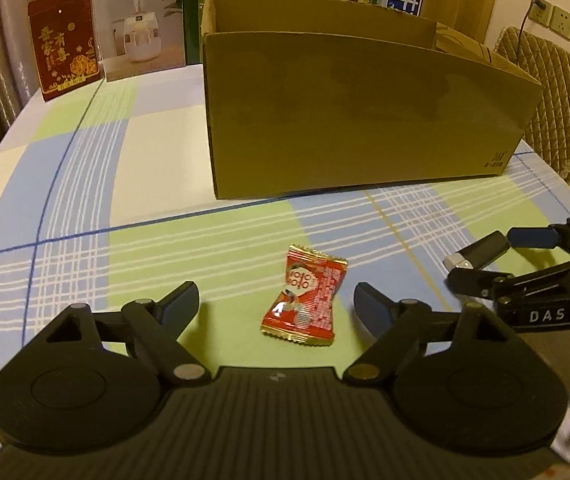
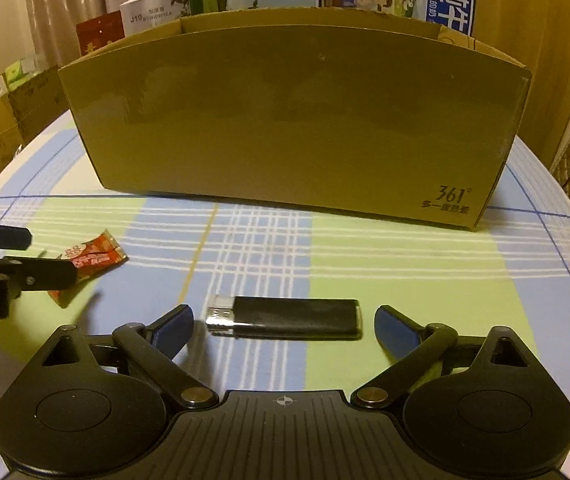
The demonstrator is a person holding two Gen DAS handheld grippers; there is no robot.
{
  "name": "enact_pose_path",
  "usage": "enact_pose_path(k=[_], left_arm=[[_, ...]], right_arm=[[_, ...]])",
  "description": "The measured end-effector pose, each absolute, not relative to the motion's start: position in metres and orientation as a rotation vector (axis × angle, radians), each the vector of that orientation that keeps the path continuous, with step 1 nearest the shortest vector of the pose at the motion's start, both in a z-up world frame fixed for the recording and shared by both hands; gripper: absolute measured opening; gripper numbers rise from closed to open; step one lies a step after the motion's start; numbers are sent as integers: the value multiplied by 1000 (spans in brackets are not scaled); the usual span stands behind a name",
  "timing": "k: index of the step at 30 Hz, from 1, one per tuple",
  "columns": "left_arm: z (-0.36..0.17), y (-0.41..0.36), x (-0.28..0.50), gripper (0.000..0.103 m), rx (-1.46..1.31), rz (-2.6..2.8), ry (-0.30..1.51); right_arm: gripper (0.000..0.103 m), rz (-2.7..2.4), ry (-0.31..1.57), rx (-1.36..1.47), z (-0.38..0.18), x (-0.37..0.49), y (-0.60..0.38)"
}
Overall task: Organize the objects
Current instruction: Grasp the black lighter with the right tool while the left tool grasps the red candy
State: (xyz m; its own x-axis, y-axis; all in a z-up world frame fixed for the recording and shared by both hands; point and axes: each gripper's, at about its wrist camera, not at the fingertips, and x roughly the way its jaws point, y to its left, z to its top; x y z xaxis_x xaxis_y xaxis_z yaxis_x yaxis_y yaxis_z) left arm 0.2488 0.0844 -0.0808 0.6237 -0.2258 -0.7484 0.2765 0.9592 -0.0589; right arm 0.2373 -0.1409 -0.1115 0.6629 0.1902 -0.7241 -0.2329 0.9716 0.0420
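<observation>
Both grippers sit wide open, empty: left gripper (image 1: 277, 300) straddling the candy (image 1: 305, 296), right gripper (image 2: 285, 322) straddling the lighter (image 2: 285, 317). Next, probably: close, lift into the cardboard box (image 2: 285, 120)

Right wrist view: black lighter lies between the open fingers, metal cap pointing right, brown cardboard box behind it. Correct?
Not quite. In the right wrist view the black lighter lies between the open right gripper fingers, but its metal cap points left, not right. The brown cardboard box does stand behind it.
</observation>
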Motion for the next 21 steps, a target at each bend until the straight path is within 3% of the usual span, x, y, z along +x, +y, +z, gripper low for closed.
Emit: enact_pose_path(k=[7, 10, 16, 18, 21], left_arm=[[-86, 76, 250, 81, 75, -309, 857], [-86, 76, 251, 78, 70, -306, 857], [-88, 70, 256, 56, 88, -319, 861], [-90, 67, 257, 40, 108, -321, 871], [-91, 63, 257, 27, 138, -312, 870]], right_arm=[[93, 227, 785, -82, -115, 236, -134], [80, 231, 776, -86, -113, 235, -135], [78, 244, 783, -89, -112, 236, -134], [78, 245, 782, -89, -112, 235, -134], [78, 245, 783, -88, -113, 235, -134]])
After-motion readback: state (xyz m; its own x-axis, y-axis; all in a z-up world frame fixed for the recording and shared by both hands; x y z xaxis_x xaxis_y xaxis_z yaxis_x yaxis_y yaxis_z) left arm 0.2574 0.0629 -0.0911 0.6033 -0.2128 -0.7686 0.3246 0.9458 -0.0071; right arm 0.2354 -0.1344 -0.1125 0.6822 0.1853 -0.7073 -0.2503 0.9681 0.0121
